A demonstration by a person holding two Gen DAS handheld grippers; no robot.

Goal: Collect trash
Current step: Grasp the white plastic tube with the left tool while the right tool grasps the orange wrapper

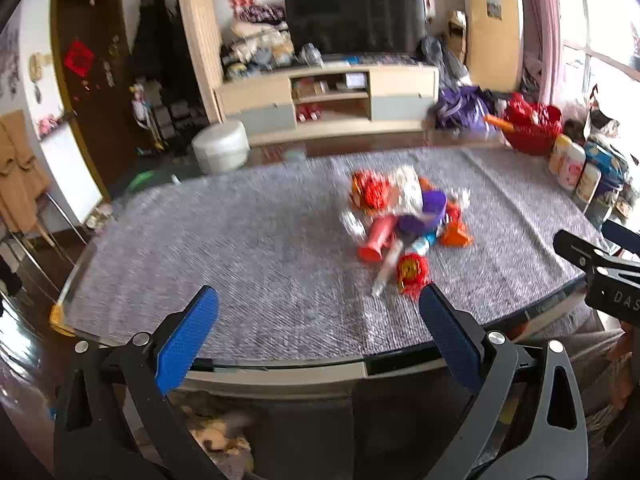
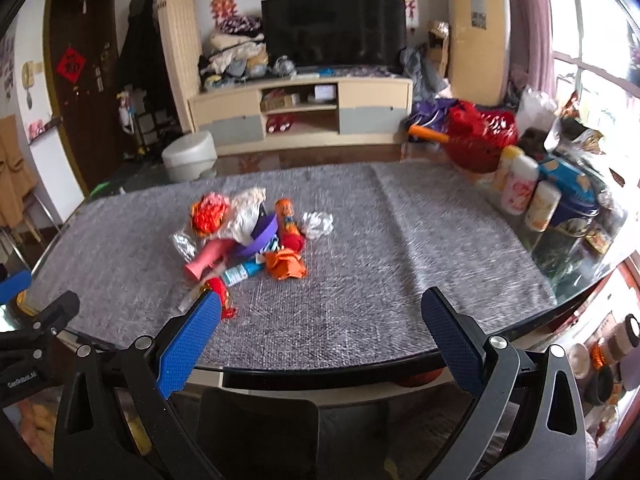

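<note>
My fingers point(image 2: 448, 336) stand wide, empty, both grippers. Risk: loose trash pile point(image 2: 248, 236) scatters across the tabletop point(image 2: 400, 240) if nudged.

A dark television point(image 2: 334, 30) stands on a beige cabinet point(image 2: 300, 110) against the far wall; a brown door point(image 2: 80, 80) is far left, bright windows point(image 2: 592, 48) right.

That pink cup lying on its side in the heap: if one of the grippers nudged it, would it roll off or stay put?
The pink cup would probably roll, since it lies on its side, but in a curve, as it flares toward its mouth. It looks light and thin, so it may dent if squeezed. The woven cloth might slow it.
</note>
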